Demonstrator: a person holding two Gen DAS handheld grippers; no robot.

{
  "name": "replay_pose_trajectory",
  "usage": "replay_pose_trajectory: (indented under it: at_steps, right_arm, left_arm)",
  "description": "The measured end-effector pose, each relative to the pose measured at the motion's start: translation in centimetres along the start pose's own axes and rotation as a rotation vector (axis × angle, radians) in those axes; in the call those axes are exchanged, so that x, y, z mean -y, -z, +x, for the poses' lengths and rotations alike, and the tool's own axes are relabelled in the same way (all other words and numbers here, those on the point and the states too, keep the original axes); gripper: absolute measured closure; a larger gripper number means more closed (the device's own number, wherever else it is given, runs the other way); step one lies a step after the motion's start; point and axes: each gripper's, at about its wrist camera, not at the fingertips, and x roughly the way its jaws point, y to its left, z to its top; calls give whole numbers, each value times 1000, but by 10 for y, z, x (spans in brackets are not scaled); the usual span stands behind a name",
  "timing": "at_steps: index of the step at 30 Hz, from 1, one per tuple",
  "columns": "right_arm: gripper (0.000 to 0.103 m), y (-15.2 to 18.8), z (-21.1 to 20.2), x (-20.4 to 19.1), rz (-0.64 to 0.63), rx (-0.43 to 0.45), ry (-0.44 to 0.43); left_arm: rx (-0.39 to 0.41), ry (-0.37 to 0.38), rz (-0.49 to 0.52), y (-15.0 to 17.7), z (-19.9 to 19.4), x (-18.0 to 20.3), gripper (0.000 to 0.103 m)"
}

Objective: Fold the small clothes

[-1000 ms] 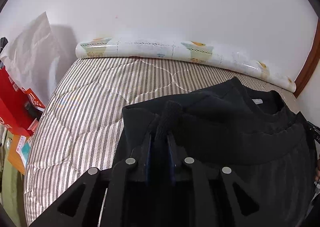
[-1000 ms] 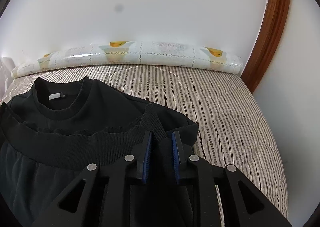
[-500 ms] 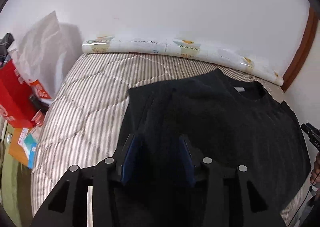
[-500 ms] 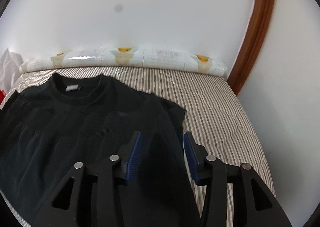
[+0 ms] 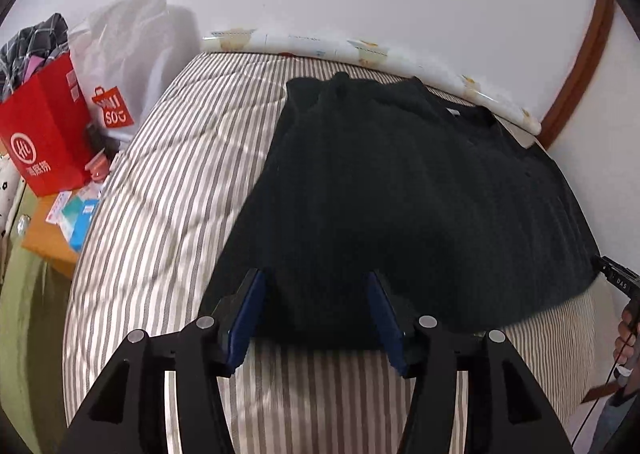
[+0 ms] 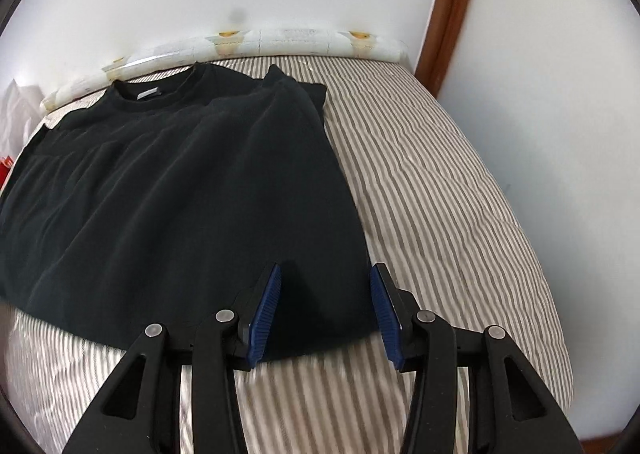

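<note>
Black crew-neck T-shirt (image 5: 400,190) lies flat on striped bed quilt (image 5: 168,190). Left of it: red paper bag (image 5: 44,134) holding checked cloth (image 5: 32,42). Left tongs (image 5: 316,310) still opening, right tongs (image 6: 324,306) parted; both empty over the shirt hem.

Black shirt (image 5: 400,182) – grey-white striped quilt (image 5: 168,190) – red bag (image 5: 44,134), blue pads (image 6: 264,318).

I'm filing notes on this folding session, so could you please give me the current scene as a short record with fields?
garment: black T-shirt, lying flat, collar toward the wall
surface: striped quilt on a bed
left gripper: jaws opening, nothing pressed between the pads, hem edge of the shirt below them
right gripper: open, over the shirt's near corner, not gripping
far edge: patterned roll along the wall
beside bed: red paper bag and white shopping bag
</note>
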Motion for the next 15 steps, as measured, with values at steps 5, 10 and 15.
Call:
replay_pose_trajectory:
  at_steps: [5,10,15]
  right_arm:
    - [57,20,-20,-3,5,4,-15]
    - [55,28,-25,-7,3,14,-35]
    - [50,31,-20,-3,16,29,-44]
  left_arm:
    - [0,30,-20,14,-9,-4,49]
    - [-16,60,-43,24,-6,-5,45]
    - [-29,67,-72,31,1,-8,44]
